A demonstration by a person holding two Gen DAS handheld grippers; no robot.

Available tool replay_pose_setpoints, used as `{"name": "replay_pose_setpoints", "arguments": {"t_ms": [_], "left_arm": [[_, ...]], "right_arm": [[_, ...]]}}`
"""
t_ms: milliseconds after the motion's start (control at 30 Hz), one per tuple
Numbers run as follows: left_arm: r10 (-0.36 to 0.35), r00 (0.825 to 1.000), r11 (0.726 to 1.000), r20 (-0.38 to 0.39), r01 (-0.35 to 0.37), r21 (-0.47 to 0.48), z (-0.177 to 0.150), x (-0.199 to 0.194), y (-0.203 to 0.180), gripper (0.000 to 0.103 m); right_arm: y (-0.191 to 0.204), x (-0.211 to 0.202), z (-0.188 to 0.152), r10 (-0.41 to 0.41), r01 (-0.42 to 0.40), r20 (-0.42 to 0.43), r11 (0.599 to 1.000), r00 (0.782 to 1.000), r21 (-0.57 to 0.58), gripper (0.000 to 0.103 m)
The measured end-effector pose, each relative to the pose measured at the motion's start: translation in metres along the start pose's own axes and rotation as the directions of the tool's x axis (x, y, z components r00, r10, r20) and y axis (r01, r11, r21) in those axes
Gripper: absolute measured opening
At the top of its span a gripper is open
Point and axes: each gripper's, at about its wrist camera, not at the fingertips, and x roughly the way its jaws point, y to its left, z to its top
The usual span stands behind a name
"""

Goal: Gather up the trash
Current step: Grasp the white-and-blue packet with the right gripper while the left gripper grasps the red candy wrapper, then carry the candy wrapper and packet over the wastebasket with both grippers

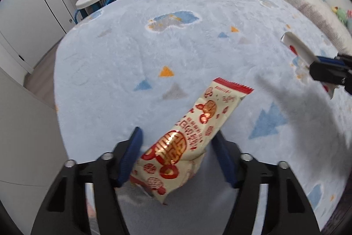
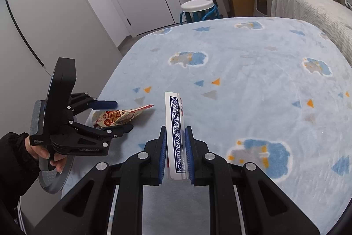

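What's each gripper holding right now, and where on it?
Right gripper clamps a playing card by its near end. Left gripper straddles the snack wrapper's lower half; a firm hold cannot be told.

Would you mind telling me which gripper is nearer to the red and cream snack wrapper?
Left. The left gripper has the snack wrapper between its fingers on the blue blanket. The right gripper, off to the side, is shut on playing cards.
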Motion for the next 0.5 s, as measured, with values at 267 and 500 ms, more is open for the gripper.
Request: {"name": "replay_pose_setpoints", "arguments": {"t_ms": [267, 500], "left_arm": [[-0.004, 0.999, 0.99, 0.032, 0.008, -0.141, -0.017, -0.014, -0.011, 0.037], [0.012, 0.993, 0.968, 0.113, 0.017, -0.252, -0.042, -0.047, -0.029, 0.035]], "right_arm": [[0.003, -0.003, 0.0, 0.003, -0.003, 0.01, 1.0, 1.0, -0.003, 0.017], [0.017, -0.006, -0.002, 0.006, -0.005, 0.015, 0.999, 1.0, -0.032, 0.017]]}}
